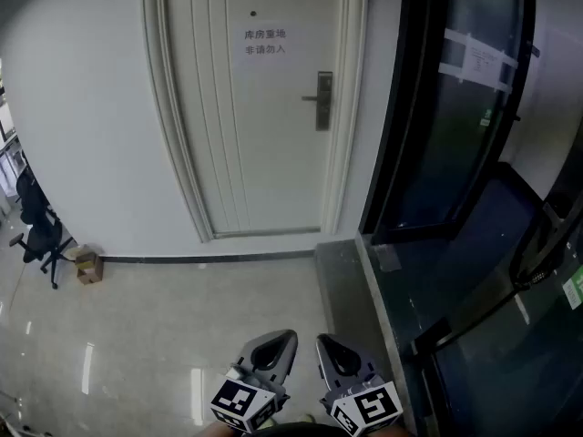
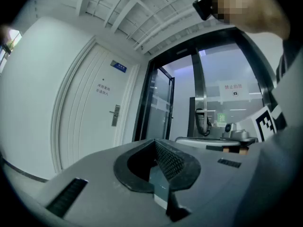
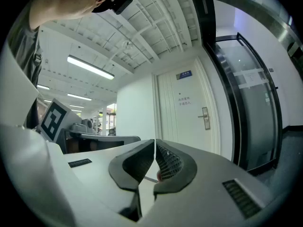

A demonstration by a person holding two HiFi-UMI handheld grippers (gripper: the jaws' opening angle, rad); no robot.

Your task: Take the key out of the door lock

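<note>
A white door [image 1: 264, 107] stands ahead, far from both grippers. Its metal lock plate with a lever handle [image 1: 322, 100] is on the door's right side; it also shows in the left gripper view [image 2: 115, 115] and in the right gripper view [image 3: 205, 118]. The key is too small to make out at this distance. My left gripper [image 1: 276, 346] and right gripper [image 1: 330, 350] are held low and close together at the bottom of the head view, pointing toward the door. Both are shut with nothing between the jaws [image 2: 154, 143] [image 3: 155, 144].
A paper sign [image 1: 264, 43] is on the door. Dark glass doors in black frames [image 1: 465, 107] line the right side, with a metal threshold [image 1: 351, 280] at their foot. An office chair [image 1: 41, 239] and a small cardboard box [image 1: 88, 267] stand at the far left wall.
</note>
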